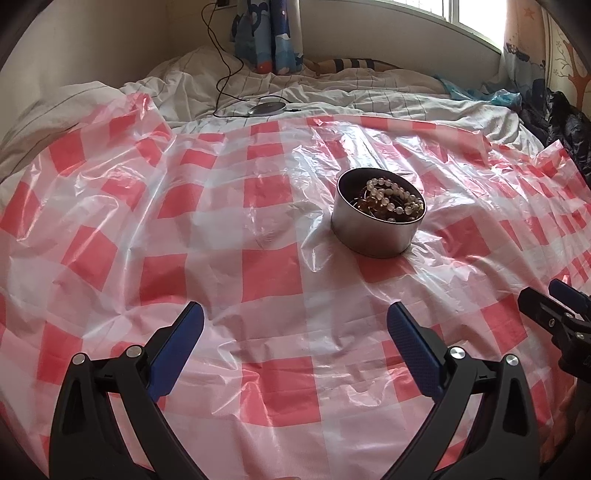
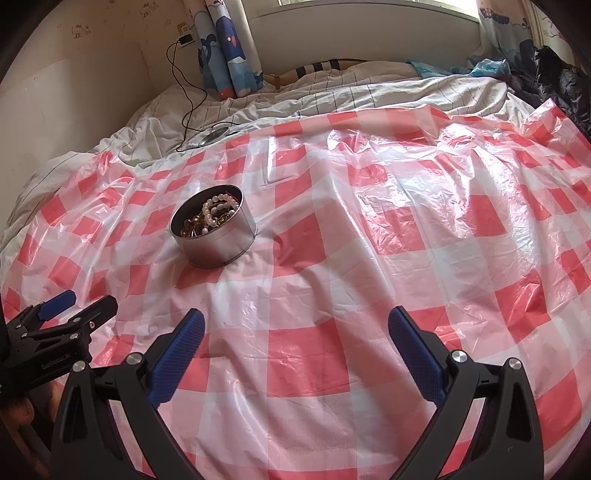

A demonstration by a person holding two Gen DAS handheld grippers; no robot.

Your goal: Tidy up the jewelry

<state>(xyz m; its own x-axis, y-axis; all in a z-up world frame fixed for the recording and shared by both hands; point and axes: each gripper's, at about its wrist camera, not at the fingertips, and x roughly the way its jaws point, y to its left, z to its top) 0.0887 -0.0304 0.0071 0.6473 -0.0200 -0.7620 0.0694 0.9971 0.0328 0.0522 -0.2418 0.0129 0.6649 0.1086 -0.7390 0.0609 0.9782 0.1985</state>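
Note:
A round silver tin (image 1: 373, 236) stands on the red-and-white checked plastic sheet (image 1: 221, 229). It holds white pearl bead strands (image 1: 395, 195) and amber and gold pieces. It also shows in the right wrist view (image 2: 218, 247), with the beads (image 2: 218, 210) inside. My left gripper (image 1: 295, 317) is open and empty, held above the sheet well short of the tin. My right gripper (image 2: 295, 325) is open and empty, to the right of the tin. Each gripper shows at the edge of the other's view: the right one (image 1: 554, 299), the left one (image 2: 77, 302).
The sheet covers a bed with a white striped duvet (image 1: 332, 88). A black cable (image 1: 221, 74) runs to a round flat device (image 1: 266, 108) at the sheet's far edge. Blue curtains (image 1: 269, 33) hang behind. Dark clothing (image 1: 561, 122) lies at the far right.

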